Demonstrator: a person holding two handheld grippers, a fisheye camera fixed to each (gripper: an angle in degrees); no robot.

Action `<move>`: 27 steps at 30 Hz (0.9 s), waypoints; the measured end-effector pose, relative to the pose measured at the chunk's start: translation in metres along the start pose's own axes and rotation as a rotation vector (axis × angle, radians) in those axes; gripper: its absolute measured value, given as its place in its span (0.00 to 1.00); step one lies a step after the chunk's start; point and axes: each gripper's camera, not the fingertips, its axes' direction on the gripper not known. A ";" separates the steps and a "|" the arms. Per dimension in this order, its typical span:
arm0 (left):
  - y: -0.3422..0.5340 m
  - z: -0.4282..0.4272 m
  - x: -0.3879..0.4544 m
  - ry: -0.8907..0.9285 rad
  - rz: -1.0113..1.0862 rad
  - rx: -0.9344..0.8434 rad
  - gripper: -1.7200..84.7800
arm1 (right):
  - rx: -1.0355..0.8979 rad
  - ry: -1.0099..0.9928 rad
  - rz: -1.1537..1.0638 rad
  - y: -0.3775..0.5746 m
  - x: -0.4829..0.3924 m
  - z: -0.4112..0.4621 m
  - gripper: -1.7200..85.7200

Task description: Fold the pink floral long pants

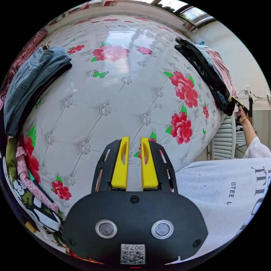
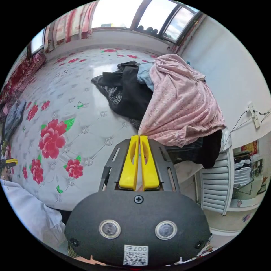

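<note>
The pink floral pants (image 2: 180,110) lie draped over the top of the clothes heap (image 2: 127,87) at the far edge of the mattress (image 2: 70,93), their elastic waistband hanging toward me. My right gripper (image 2: 139,137) points at the hem of that pink cloth, its yellow jaws pressed nearly together with nothing between them; the tips sit just short of the fabric. My left gripper (image 1: 135,139) hangs above the bare flowered mattress (image 1: 118,93), jaws slightly parted and empty. From there the same heap (image 1: 206,73) lies along the mattress edge, and folded jeans (image 1: 31,82) rest on the opposite side. A white radiator (image 2: 217,183) stands below the heap.
</note>
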 end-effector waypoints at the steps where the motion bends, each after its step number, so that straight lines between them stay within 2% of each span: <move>1: 0.003 -0.001 -0.003 0.006 -0.001 0.007 0.10 | 0.018 -0.036 -0.044 0.003 -0.026 -0.007 0.02; 6: 0.041 -0.011 -0.031 0.023 -0.006 0.070 0.10 | 0.036 -0.404 -0.250 0.013 -0.160 -0.018 0.02; 8: 0.057 -0.013 -0.039 0.006 -0.013 0.086 0.10 | 0.012 -0.668 -0.362 0.026 -0.255 -0.016 0.02; 11: 0.088 -0.019 -0.057 -0.009 -0.048 0.122 0.10 | -0.016 -0.988 -0.407 0.043 -0.385 -0.019 0.02; 15: 0.133 -0.040 -0.090 -0.055 -0.163 0.212 0.10 | -0.051 -1.238 -0.590 0.049 -0.491 -0.051 0.04; 17: 0.150 -0.052 -0.100 -0.105 -0.193 0.263 0.10 | -0.043 -1.200 -0.784 0.055 -0.511 -0.076 0.05; 19: 0.161 -0.062 -0.104 -0.170 -0.201 0.300 0.10 | 0.041 -1.058 -0.800 0.060 -0.500 -0.083 0.05; 22: 0.160 -0.067 -0.096 -0.219 -0.139 0.335 0.10 | 0.104 -0.879 -0.650 0.060 -0.448 -0.067 0.06; 27: 0.104 -0.022 -0.038 -0.071 0.170 0.263 0.11 | 0.070 -0.551 -0.333 0.051 -0.337 -0.023 0.07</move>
